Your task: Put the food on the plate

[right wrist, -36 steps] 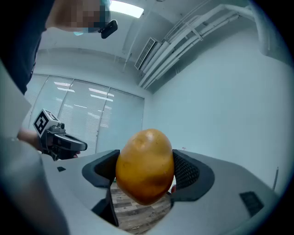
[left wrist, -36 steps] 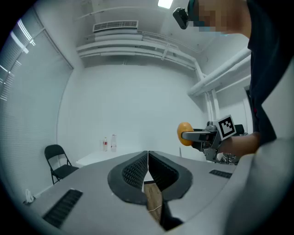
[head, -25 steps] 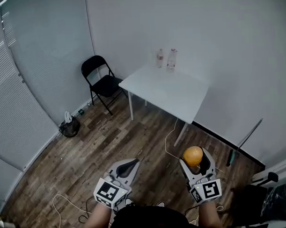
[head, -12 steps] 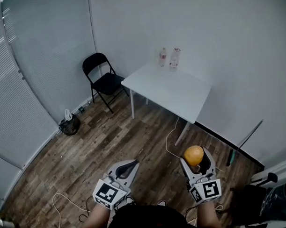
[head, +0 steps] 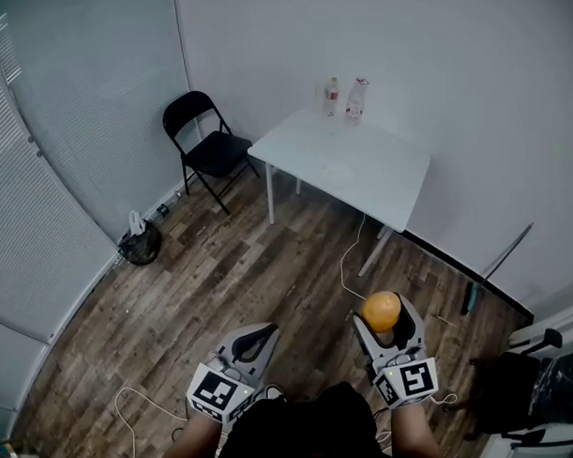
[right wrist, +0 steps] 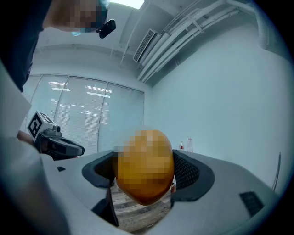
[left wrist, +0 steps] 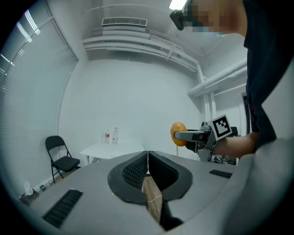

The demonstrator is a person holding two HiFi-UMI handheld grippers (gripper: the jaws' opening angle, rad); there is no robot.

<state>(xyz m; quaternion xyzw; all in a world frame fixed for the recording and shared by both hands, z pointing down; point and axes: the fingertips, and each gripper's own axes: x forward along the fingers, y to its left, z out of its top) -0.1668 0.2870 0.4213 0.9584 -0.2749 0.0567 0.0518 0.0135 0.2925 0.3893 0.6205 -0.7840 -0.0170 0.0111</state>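
orange fruit (head: 382,310) | round, whole | pinched between the jaws of the right tongs (head: 385,319) — held aloft, near jaw tips

Floor (head: 222,273): wood-look planks, brown with streaked grain, low sheen. Worktop (head: 359,169): smooth white top, matt, on thin white legs. Folding chair (head: 204,146): black, slender frame with slight gloss, seat duller. Bottles (head: 346,99): clear plastic. Wall (head: 450,77): smooth pale surface, matt. Blinds (head: 24,242): fine horizontal slats, pale, faintly reflective. Cable (head: 342,268): thin white cord, smooth. Left claw (left wrist: 147,156): matt grey moulded plastic shells; black pads (left wrist: 135,170), finely ribbed, rubbery in look. Right claw (right wrist: 144,172): the same matt grey plastic; black pads with a dotted grid texture, set against the orange fruit (head: 381,310), whose skin looks smooth with a soft highlight. Marker cube (head: 409,381): white faces, matt, printed with black squares.
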